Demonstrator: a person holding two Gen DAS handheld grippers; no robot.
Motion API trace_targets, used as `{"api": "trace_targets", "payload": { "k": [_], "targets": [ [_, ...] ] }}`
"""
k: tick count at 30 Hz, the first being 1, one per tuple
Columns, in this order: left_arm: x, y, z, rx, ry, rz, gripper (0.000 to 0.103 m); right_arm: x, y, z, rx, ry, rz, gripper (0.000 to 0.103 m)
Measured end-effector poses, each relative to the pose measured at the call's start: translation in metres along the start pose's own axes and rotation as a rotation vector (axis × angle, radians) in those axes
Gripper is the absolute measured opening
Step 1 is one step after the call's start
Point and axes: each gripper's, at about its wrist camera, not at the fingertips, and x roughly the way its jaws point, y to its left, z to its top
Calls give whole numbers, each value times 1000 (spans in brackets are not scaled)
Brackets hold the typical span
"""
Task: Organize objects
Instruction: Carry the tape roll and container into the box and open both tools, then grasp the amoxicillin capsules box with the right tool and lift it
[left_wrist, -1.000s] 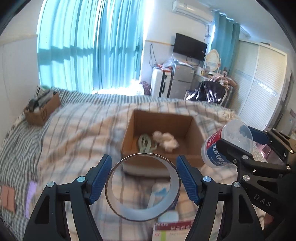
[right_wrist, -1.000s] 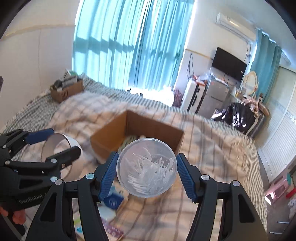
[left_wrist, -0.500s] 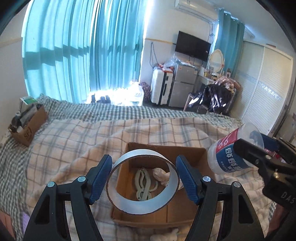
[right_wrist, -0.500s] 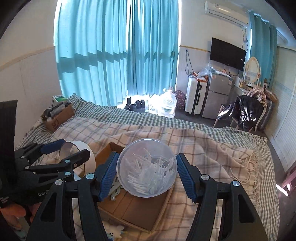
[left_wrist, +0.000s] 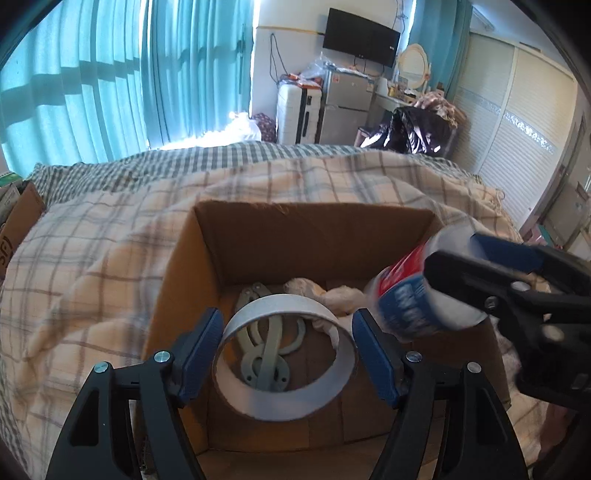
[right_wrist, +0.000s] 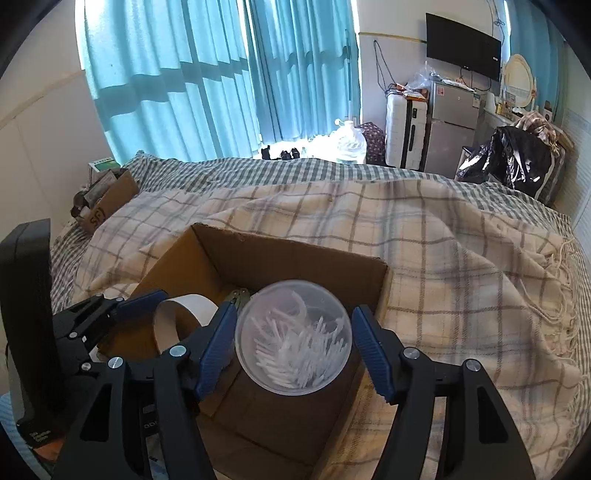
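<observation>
My left gripper (left_wrist: 287, 352) is shut on a white tape roll (left_wrist: 284, 356) and holds it low inside the open cardboard box (left_wrist: 314, 225) on the bed. Grey metal pliers (left_wrist: 266, 354) and a white crumpled wad (left_wrist: 325, 295) lie on the box floor. My right gripper (right_wrist: 293, 350) is shut on a clear round jar of white cotton swabs (right_wrist: 293, 343) and holds it over the box's right half (right_wrist: 295, 258). The jar, with a red and blue label, also shows in the left wrist view (left_wrist: 417, 306).
The box rests on a checked blanket (right_wrist: 443, 258) over a bed. A smaller cardboard box (right_wrist: 107, 203) with odds and ends stands at the bed's far left. Blue curtains, a fridge and a suitcase stand beyond the bed.
Both grippers have moved forward and down to the box with their loads. The tape roll has gone from above the box's near edge to down inside it.
</observation>
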Motion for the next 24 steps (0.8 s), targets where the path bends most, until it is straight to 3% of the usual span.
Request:
{"api": "trace_targets", "payload": {
  "k": [1, 2, 13, 19, 24],
  "targets": [
    [0, 0, -1, 1, 11, 10, 78, -6, 0, 1, 1, -16, -20, 82],
    [-1, 1, -2, 0, 19, 27, 82, -13, -1, 2, 1, -34, -31, 84],
    [-79, 29, -28, -82, -13, 92, 83, -117, 14, -8, -32, -138, -115, 92],
    [-128, 37, -55, -98, -19, 157, 83, -158, 39, -43, -93, -128, -95, 94],
    [-159, 33, -93, -87, 1, 183, 83, -168, 63, -87, -163, -79, -16, 94]
  ]
}}
